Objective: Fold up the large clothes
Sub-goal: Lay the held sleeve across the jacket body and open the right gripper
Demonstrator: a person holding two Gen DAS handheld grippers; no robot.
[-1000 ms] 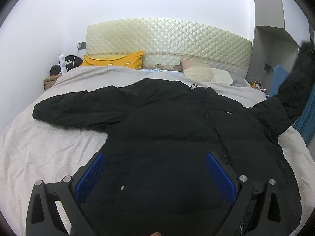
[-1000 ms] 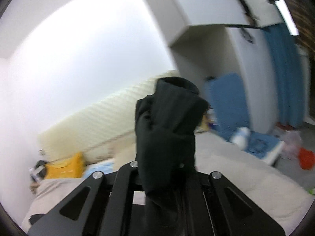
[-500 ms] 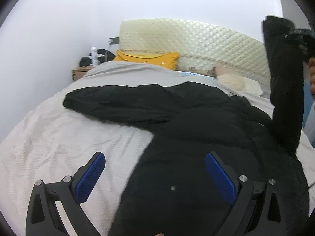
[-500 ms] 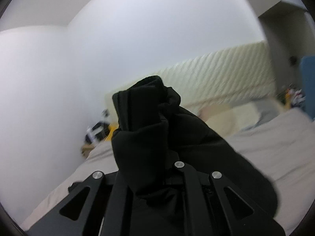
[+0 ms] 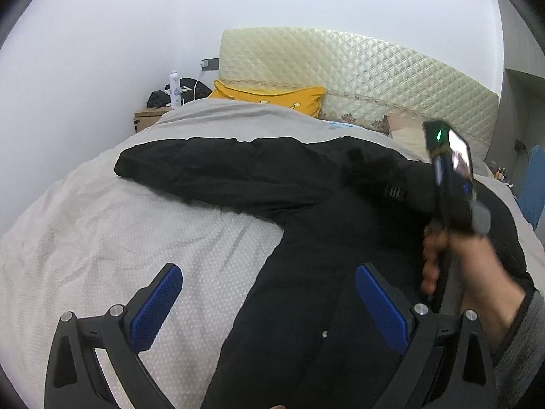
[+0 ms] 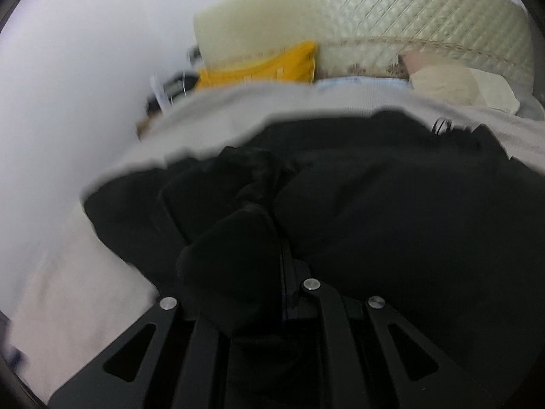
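Observation:
A large black padded jacket lies spread on the bed, its left sleeve stretched out to the left. My left gripper is open and empty, low over the jacket's left hem edge. My right gripper is shut on the jacket's right sleeve and holds it over the jacket's body. In the left wrist view the right gripper's body and the hand holding it show at the right, with the sleeve laid across the chest.
The bed has a light grey cover, a quilted cream headboard, a yellow pillow and a beige pillow. A wooden nightstand with a bottle and dark items stands at the far left.
My right gripper has swung the right sleeve from high at the right down and leftward across the jacket's body. My left gripper has shifted left toward the hem edge.

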